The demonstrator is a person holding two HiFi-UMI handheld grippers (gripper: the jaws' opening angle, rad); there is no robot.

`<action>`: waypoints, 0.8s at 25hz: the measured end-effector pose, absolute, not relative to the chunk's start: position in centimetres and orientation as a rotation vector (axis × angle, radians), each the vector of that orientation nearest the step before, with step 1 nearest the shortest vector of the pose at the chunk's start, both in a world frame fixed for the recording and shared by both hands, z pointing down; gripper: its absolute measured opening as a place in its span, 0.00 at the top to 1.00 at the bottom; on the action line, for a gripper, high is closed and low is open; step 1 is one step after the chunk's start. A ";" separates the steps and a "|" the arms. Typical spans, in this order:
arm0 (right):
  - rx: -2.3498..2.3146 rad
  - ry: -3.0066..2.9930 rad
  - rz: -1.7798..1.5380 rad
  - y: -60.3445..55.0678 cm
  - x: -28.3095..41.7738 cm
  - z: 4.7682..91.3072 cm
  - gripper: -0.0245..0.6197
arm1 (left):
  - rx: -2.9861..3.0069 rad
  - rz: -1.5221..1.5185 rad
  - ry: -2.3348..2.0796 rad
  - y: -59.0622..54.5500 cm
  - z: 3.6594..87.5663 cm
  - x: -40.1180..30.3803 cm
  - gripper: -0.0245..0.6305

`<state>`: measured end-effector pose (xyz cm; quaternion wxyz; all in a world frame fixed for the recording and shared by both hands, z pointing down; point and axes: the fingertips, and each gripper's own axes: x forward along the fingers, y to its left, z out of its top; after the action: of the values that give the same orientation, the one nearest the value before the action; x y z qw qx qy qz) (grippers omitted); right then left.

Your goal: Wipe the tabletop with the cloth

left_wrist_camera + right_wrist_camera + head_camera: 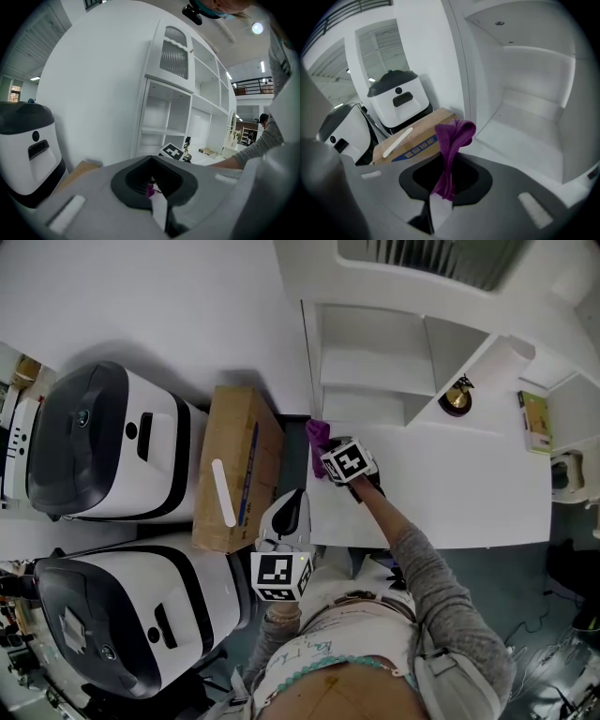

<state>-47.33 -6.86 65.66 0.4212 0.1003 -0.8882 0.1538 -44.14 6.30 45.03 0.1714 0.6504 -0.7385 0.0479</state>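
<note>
The purple cloth (318, 435) lies bunched at the far left corner of the white tabletop (441, 493), beside the shelf unit's side wall. My right gripper (330, 454) is shut on it; in the right gripper view the cloth (452, 140) rises out from between the jaws and flops over at its top. My left gripper (289, 514) hovers off the table's left front edge, above the gap by the cardboard box, jaws together with nothing in them. In the left gripper view a speck of the cloth (150, 190) shows far ahead through the jaws.
A cardboard box (234, 470) stands left of the table, with two white-and-black machines (103, 442) beyond it. White shelves (375, 371) rise at the table's back. A small dark trophy (457, 395) and a green book (534, 420) sit at the back right.
</note>
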 end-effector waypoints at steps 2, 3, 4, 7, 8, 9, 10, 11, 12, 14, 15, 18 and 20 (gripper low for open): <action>0.267 -2.202 0.344 -6.9 -47.4 66.5 0.83 | 1.843 0.150 -2.087 6.5 45.4 -44.3 0.96; 0.273 -2.197 0.323 -6.9 -47.5 66.7 0.83 | 1.843 0.155 -2.083 6.5 45.6 -44.4 0.96; 0.284 -2.197 0.288 -7.1 -47.7 66.9 0.83 | 1.844 0.158 -2.078 6.5 45.8 -44.4 0.96; 0.326 -2.169 0.120 -8.0 -47.9 67.9 0.82 | 1.853 0.171 -2.052 6.5 46.3 -44.3 0.96; 0.338 -2.151 0.053 -8.2 -47.9 68.3 0.83 | 1.857 0.180 -2.039 6.5 46.5 -44.2 0.96; 0.347 -2.136 -0.008 -8.4 -47.9 68.5 0.84 | 1.860 0.187 -2.027 6.4 46.8 -44.0 0.96; 0.350 -2.125 -0.058 -8.3 -48.0 68.7 0.84 | 1.862 0.191 -2.016 6.4 47.0 -43.9 0.96; 0.350 -2.119 -0.098 -8.2 -48.2 68.7 0.84 | 1.863 0.193 -2.008 6.4 47.2 -43.8 0.96; 0.352 -2.116 -0.130 -8.1 -48.3 68.8 0.85 | 1.864 0.194 -2.003 6.5 47.4 -43.7 0.96; 0.354 -2.116 -0.178 -8.1 -48.4 68.8 0.85 | 1.867 0.195 -1.996 6.5 47.6 -43.4 0.96; 0.353 -2.117 -0.195 -8.2 -48.4 68.9 0.85 | 1.869 0.195 -1.994 6.6 47.6 -43.2 0.96; 0.357 -2.117 -0.227 -8.7 -47.8 69.3 0.86 | 1.881 0.193 -1.989 6.4 47.6 -42.7 0.96; 0.361 -2.121 -0.230 -8.9 -47.5 69.4 0.86 | 1.889 0.201 -1.986 6.3 47.6 -42.4 0.96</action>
<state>-47.46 -8.88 69.45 0.4698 0.1471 -0.8653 -0.0939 -42.37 6.34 47.60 0.1954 0.6741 -0.7087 0.0716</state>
